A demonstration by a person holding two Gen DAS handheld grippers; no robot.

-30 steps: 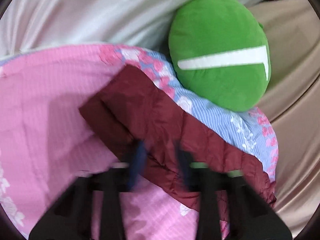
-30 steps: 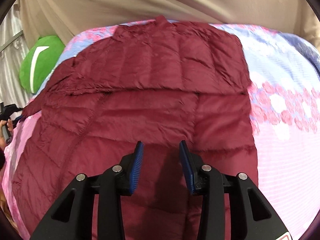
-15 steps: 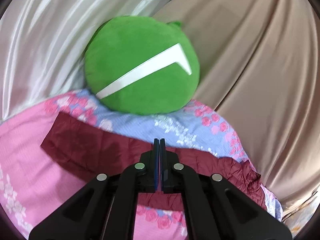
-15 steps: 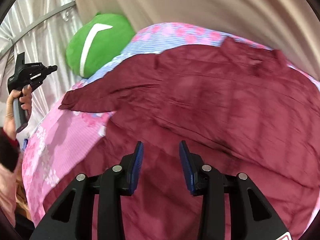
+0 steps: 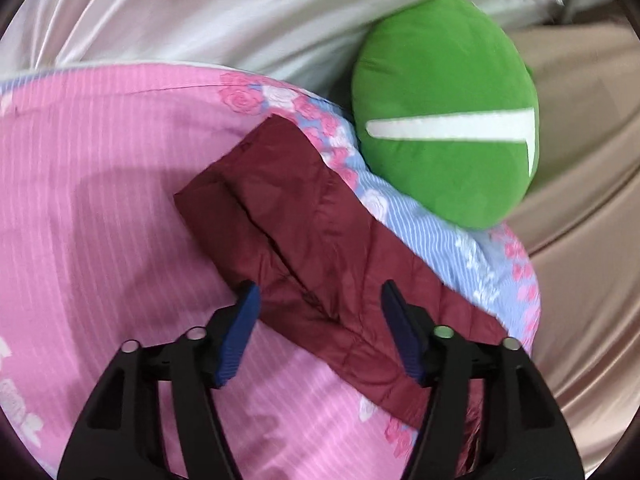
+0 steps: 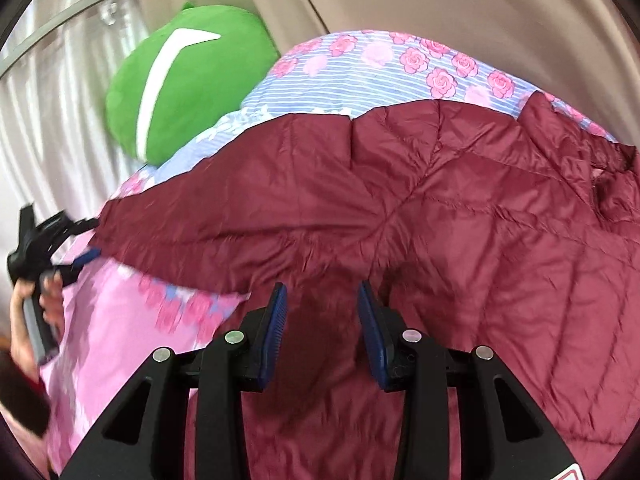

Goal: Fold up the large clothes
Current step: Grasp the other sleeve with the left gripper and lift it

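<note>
Two claws are in view, each with its blue-padded jaws spread apart and holding nothing. Nearest in the left wrist view, the left claw [image 5: 320, 328] hovers over the sleeve [image 5: 304, 236] of a dark red quilted jacket [image 6: 440, 240], the sleeve passing between and beyond its fingers; whether the pads touch the fabric cannot be told. The sleeve lies stretched out flat on a pink striped bedspread [image 5: 100, 200] with a rose print, its cuff end pointing away toward the bed's far edge. Beside the sleeve the bedspread turns to a blue striped band with pink roses. Past that band a round green cushion [image 5: 444, 120] with a white stripe rests against the bed's edge, touching the bedspread. Behind it hang a silvery white curtain [image 5: 200, 12] and a beige curtain [image 5: 592, 160].

In the right wrist view, the right claw [image 6: 322, 320] hangs just above the jacket's body, which is spread wide across the bed. To the left, the sleeve reaches out to the left claw, seen small and blurred in the person's left hand [image 6: 32, 300]. Farther off, the green cushion sits at the bed's corner, with the curtains beyond.
</note>
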